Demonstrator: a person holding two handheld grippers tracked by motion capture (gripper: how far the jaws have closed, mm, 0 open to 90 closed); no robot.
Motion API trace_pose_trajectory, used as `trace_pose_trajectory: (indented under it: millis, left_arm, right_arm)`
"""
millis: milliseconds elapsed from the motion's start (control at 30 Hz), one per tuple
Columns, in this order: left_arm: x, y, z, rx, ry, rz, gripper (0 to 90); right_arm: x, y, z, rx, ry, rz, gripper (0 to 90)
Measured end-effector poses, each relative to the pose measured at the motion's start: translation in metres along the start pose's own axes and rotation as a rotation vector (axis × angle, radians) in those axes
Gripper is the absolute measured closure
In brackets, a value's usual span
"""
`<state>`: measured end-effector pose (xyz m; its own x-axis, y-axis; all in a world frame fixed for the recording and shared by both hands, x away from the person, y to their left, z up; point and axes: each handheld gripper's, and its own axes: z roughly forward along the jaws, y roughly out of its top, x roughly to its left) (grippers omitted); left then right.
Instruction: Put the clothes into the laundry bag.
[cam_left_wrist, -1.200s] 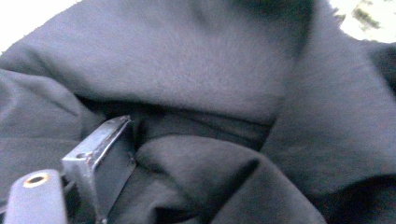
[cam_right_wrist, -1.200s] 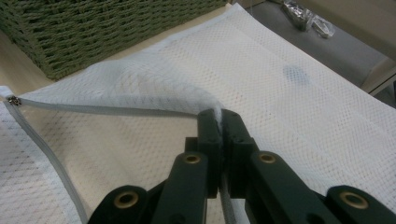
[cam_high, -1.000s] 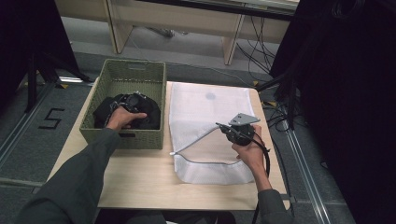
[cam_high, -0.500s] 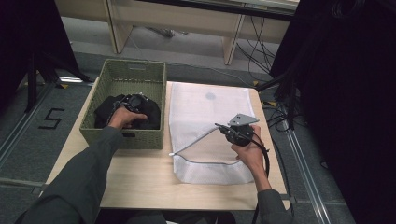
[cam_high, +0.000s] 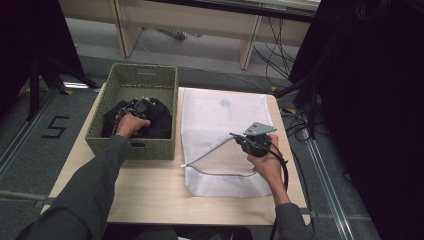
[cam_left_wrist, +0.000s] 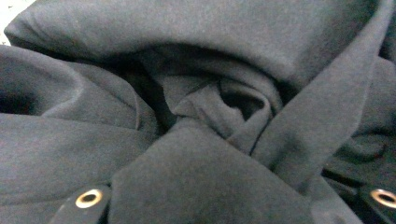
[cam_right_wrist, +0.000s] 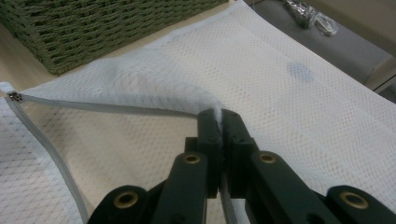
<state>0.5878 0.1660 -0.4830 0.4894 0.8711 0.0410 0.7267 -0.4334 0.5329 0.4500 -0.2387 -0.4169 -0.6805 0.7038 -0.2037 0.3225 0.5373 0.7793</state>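
A black garment (cam_high: 156, 120) lies bunched in the green woven basket (cam_high: 131, 149) at the table's left. My left gripper (cam_high: 144, 107) is pressed down into it; in the left gripper view dark folds (cam_left_wrist: 196, 163) cover the jaws, so their state is hidden. A white mesh zip bag (cam_high: 225, 107) lies flat to the right of the basket. My right gripper (cam_high: 234, 136) is shut on the bag's upper zipper edge (cam_right_wrist: 93, 106) and holds it raised off the lower layer, so the mouth gapes toward the basket. In the right gripper view the jaws (cam_right_wrist: 218, 116) pinch the mesh (cam_right_wrist: 289, 93).
The wooden table (cam_high: 145, 192) has bare surface in front of the basket and bag. The basket wall (cam_right_wrist: 93, 28) stands close to the bag's open mouth. Cables and dark stands crowd the floor to the right of the table.
Hardly anything has moved. The left hand stays on the garment in the basket and the right gripper keeps the bag's edge lifted at the same place.
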Motion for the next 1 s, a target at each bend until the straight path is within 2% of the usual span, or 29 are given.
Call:
trace_pose_trajectory:
  millis: [100, 167, 300, 400, 467, 500, 633, 833, 1000]
  left_arm:
    - [0.003, 0.001, -0.004, -0.013, -0.016, -0.015, 75.0]
    - [0.005, 0.003, -0.008, -0.023, -0.021, -0.016, 76.1]
    - [0.010, 0.008, -0.023, -0.087, -0.026, -0.041, 77.5]
    - [0.014, 0.013, -0.037, -0.121, -0.042, -0.033, 77.9]
    - [0.016, 0.015, -0.048, -0.163, -0.041, -0.036, 78.0]
    - [0.017, 0.016, -0.052, -0.194, -0.047, -0.044, 78.0]
    - [0.020, 0.021, -0.075, -0.245, -0.069, -0.059, 77.9]
    - [0.021, 0.038, -0.112, -0.256, -0.072, 0.002, 77.8]
    - [0.019, 0.049, -0.136, -0.284, -0.085, 0.023, 77.7]
  right_arm:
    - [-0.001, 0.000, -0.002, 0.011, 0.001, 0.009, 88.2]
    - [-0.001, 0.000, -0.001, -0.002, -0.002, 0.011, 88.2]
    - [-0.001, 0.001, -0.002, 0.003, 0.003, 0.007, 88.2]
    - [-0.002, 0.001, -0.003, 0.003, 0.005, 0.008, 88.2]
    - [-0.001, 0.001, -0.003, 0.002, 0.005, 0.007, 88.2]
    - [-0.001, 0.001, -0.003, 0.001, 0.004, 0.008, 88.2]
    - [0.000, 0.001, -0.002, -0.010, -0.003, 0.009, 88.2]
    - [-0.001, 0.001, -0.002, 0.001, 0.004, 0.008, 88.2]
    - [-0.001, 0.001, -0.002, -0.009, -0.001, 0.009, 88.2]
